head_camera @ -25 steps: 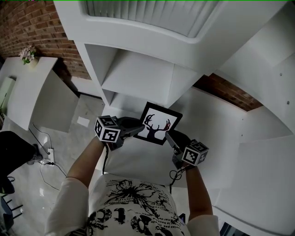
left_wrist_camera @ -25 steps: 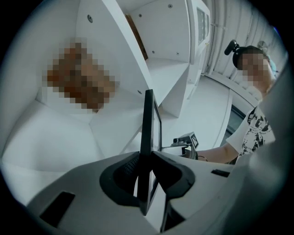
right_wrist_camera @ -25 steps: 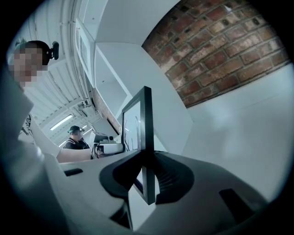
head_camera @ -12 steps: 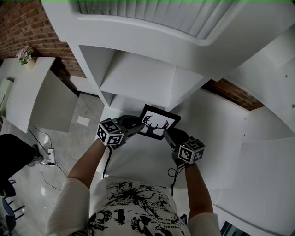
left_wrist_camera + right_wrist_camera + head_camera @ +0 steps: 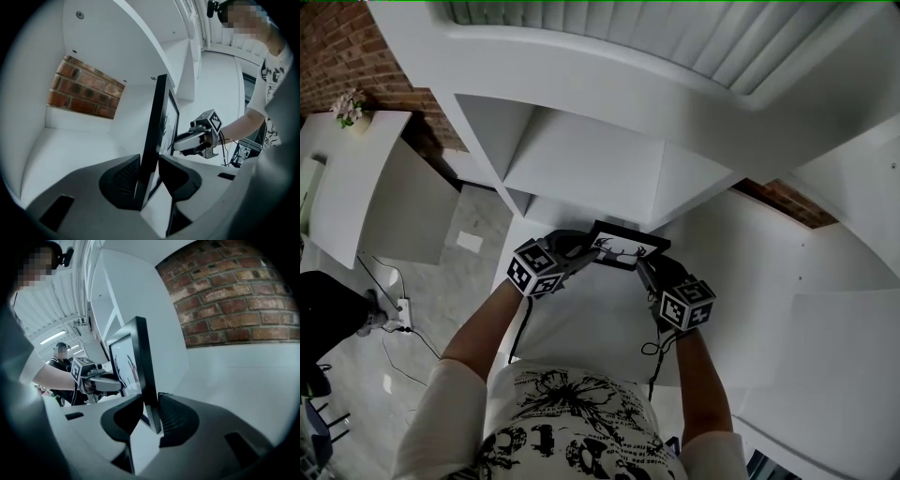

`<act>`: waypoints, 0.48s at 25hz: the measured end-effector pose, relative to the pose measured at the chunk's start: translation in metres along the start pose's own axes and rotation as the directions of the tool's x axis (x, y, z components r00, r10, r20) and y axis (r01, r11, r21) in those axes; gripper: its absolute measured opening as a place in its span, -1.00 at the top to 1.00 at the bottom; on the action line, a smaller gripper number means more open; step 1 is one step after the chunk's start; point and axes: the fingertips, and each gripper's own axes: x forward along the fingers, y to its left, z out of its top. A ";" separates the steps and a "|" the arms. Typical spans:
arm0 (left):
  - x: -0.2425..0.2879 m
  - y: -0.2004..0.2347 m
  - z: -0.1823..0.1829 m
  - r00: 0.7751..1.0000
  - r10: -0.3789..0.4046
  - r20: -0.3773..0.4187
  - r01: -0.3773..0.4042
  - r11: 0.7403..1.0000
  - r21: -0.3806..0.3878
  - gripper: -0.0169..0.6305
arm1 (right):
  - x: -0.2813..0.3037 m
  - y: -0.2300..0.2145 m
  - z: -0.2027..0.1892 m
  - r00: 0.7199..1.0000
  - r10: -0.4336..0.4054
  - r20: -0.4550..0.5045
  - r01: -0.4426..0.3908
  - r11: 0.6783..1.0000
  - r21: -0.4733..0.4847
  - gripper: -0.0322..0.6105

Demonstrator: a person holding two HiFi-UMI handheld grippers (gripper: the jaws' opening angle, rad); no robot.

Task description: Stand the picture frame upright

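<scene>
The picture frame (image 5: 628, 246) stands upright on edge on the white shelf (image 5: 581, 319), its deer print facing the person and a brick wall (image 5: 234, 301) behind it. The left tool (image 5: 150, 174) has the frame's left edge between its jaws; these are opening, with a gap showing on the print side. The right tool (image 5: 150, 416) brackets the right edge, jaws opening, both pads against the frame.
</scene>
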 end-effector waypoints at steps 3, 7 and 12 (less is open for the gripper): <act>0.003 0.006 -0.001 1.000 0.014 -0.016 -0.014 1.000 0.024 0.53 | 0.004 -0.007 0.003 0.999 -0.037 0.002 0.037 0.999 -0.013 0.58; 0.007 0.011 -0.002 0.998 0.050 -0.027 -0.048 0.998 0.051 0.50 | 0.007 -0.008 0.007 0.999 -0.048 0.009 0.048 0.999 -0.025 0.57; 0.009 0.022 0.000 0.996 0.085 -0.030 -0.083 0.995 0.062 0.46 | 0.013 -0.009 0.012 0.998 -0.064 0.015 0.065 0.997 -0.051 0.57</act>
